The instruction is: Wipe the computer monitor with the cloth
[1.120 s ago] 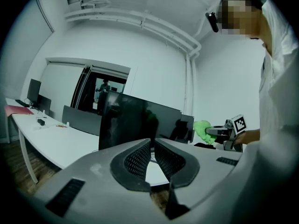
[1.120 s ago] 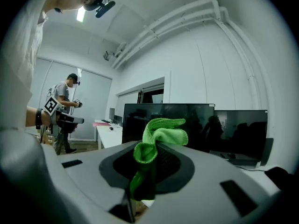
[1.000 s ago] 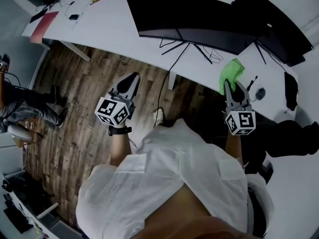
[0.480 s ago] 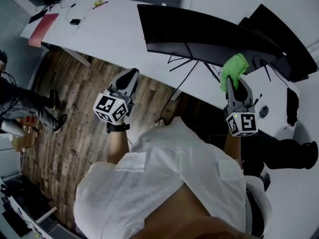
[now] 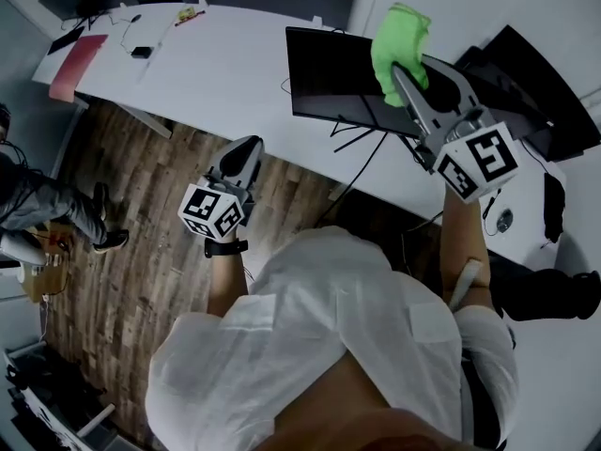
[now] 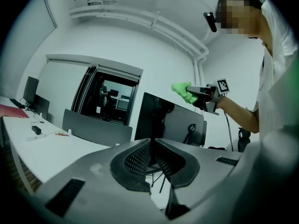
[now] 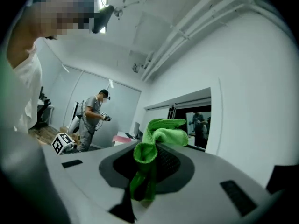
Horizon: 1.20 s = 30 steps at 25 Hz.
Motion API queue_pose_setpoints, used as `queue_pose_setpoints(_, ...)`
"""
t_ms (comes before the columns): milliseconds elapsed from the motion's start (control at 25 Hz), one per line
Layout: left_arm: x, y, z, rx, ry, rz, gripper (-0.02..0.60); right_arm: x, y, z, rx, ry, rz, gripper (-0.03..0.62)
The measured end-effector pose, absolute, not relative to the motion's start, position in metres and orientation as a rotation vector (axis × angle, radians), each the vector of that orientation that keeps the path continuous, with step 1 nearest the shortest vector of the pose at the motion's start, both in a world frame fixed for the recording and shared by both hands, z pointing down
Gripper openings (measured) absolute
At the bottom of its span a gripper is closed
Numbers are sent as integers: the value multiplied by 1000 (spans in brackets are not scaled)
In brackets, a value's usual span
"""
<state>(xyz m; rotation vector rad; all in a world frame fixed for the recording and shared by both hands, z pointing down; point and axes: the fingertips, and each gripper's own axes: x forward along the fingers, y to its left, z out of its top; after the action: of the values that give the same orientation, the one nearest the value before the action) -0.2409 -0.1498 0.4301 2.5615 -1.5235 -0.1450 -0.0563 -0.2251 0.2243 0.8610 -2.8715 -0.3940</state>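
Right gripper (image 7: pixel 154 158) jaws clamped on the green cloth (image 7: pixel 158 141). The cloth is pinched low between the pads, and a bunched wad sticks out past the tips. Left gripper (image 6: pixel 150 143) jaws together with nothing between them. It hangs low over the wood floor (image 5: pixel 141 233), well apart from the surface (image 5: pixel 221 59).

In the head view the right gripper (image 5: pixel 407 71) is up at the top edge of the computer monitor (image 5: pixel 333 83), cloth (image 5: pixel 399 45) leading. The left gripper view shows the cloth (image 6: pixel 183 90) just above the monitor's (image 6: pixel 161 120) top corner and seemingly apart from it, so no contact can be confirmed. The screen faces the person and stands on a thin stand with cables trailing below. A second dark screen (image 5: pixel 526 59) sits to the right, and another person (image 7: pixel 91 115) stands far off.

Step in hand, as I judge it: bring the cloth to the screen and start the wipe, so the task is near its start.

To do it well:
- Lead with the loose wad, not the hard jaw tips, which could scratch the panel.
- Use light pressure, since the thin stand looks likely to rock or slide.
- Start at the top corner and wipe side to side in overlapping rows going down.
- Keep the grip tight, because the cloth is held by a small fold and could pull free if it drags.
- The idle left gripper (image 5: pixel 246 150) could steady the monitor's edge if it wobbles.
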Motion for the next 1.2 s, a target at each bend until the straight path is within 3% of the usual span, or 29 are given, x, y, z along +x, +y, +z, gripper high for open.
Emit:
queue_pose_setpoints(200, -254, -149, 438, 2531, -1528, -170, 32, -133, -262, 212, 670, -2727, -452, 237)
queue_pose_setpoints(400, -263, -146, 446, 2490, -1548, -182, 32, -182, -280, 225, 455, -2759, -145, 236)
queue_pose_setpoints(760, -261, -152, 450, 2472, -1562, -191, 32, -184, -301, 257, 466, -2469, -289, 245)
queue_pose_setpoints(960, -252, -158, 448, 2478, -1549, -194, 32, -171, -317, 253, 544, -2460, -327, 345)
queue_pose_setpoints(1120, -243, -160, 448, 2490, -1536, -176, 32, -166, -321, 241, 637, -2400, -593, 453)
queue_pose_setpoints(1200, -240, -160, 449, 2493, -1537, -163, 32, -170, -316, 239, 616, -2364, -748, 463)
